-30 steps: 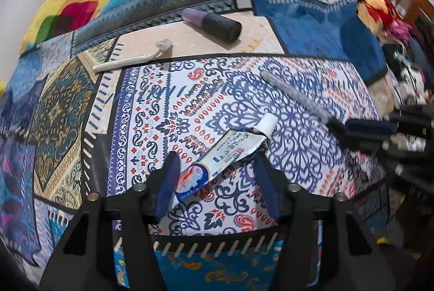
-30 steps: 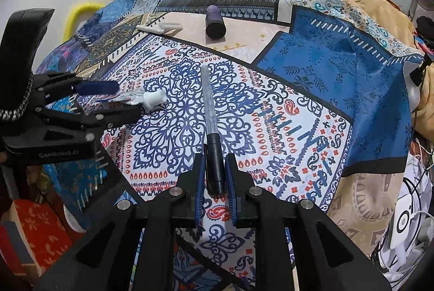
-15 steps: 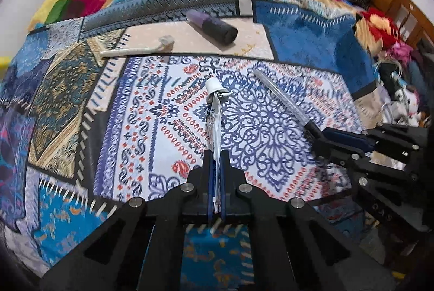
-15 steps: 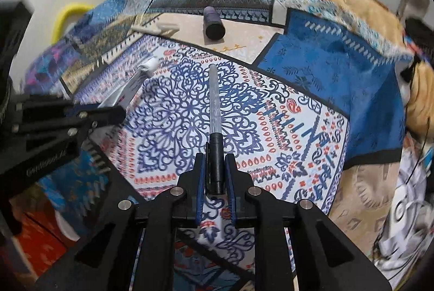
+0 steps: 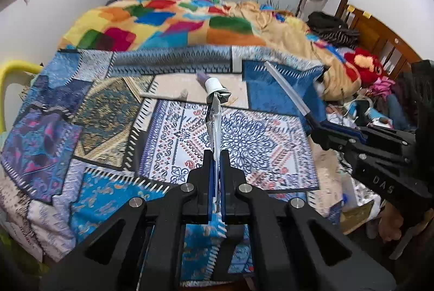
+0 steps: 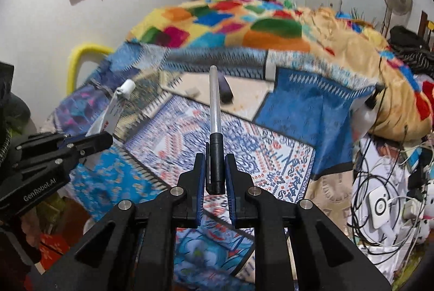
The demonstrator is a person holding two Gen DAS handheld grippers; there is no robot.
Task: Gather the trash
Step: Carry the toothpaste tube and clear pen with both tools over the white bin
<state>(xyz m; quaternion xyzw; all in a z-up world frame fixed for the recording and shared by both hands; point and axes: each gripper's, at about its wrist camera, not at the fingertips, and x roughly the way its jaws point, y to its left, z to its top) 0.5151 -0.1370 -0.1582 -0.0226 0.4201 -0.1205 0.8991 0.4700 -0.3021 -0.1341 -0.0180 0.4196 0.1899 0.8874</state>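
**Both grippers loaded, clear of the bed**

Your left gripper [image 5: 216,163] is clamped flat on the tail of the squeezed tube [image 5: 214,112], cap pointing away. The right gripper [image 6: 214,169] pinches the pen [image 6: 214,112] by its black end, clear barrel sticking out fwd. Both are held above the quilt [image 5: 103,188], probably for carrying to a bin. The purple bottle [image 6: 225,90] and a white stick [image 5: 162,95] lie on the far beige patch, so pickups remain.
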